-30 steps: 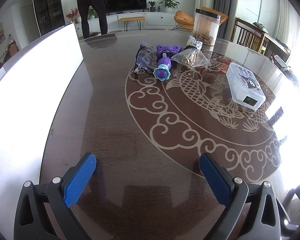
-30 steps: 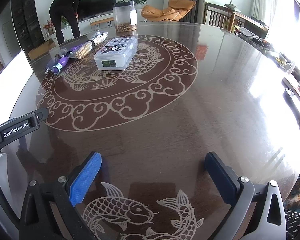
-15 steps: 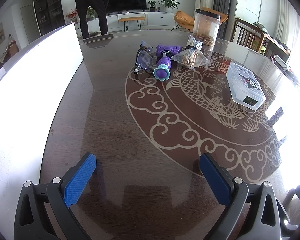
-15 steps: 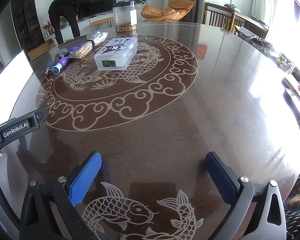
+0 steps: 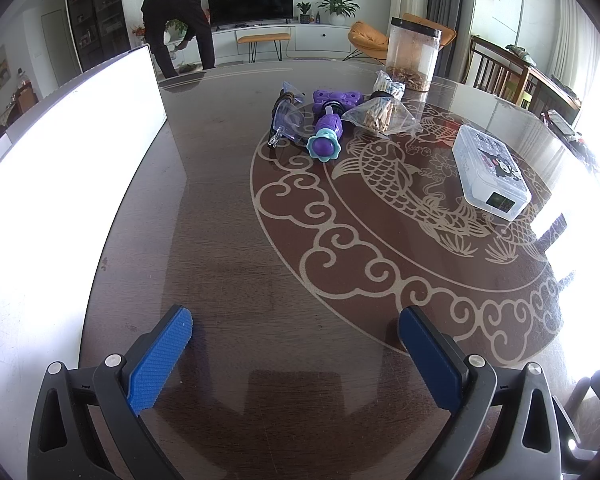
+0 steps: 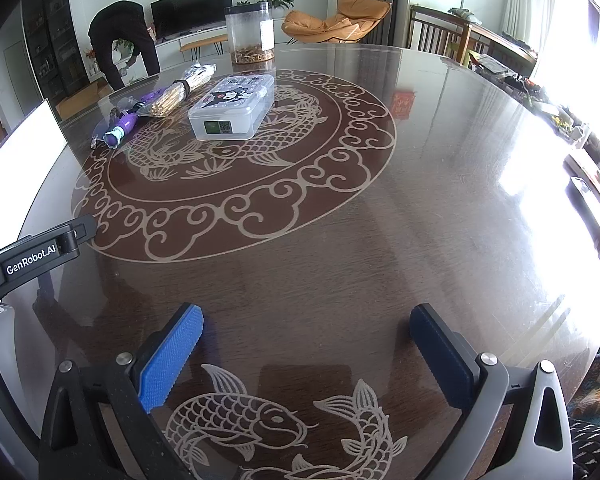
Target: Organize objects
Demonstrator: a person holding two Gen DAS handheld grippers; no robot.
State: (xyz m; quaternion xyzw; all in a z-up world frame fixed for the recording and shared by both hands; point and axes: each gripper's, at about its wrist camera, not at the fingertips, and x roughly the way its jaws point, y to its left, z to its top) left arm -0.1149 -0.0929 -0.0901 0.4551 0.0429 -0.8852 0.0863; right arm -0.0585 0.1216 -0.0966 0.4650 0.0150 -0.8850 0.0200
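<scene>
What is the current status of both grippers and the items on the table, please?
Left gripper open, empty. Right gripper open, empty. Plastic box, purple toy and stick bags untouched mid-table. Path ahead unobstructed.

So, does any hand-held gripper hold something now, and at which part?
Nothing is held. The left hand-held gripper and the right hand-held gripper are both open above the bare table, apart from the objects.

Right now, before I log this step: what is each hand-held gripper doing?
Left hand-held gripper: open, holding nothing, above the bare table.
Right hand-held gripper: open, holding nothing, also over the table.
</scene>
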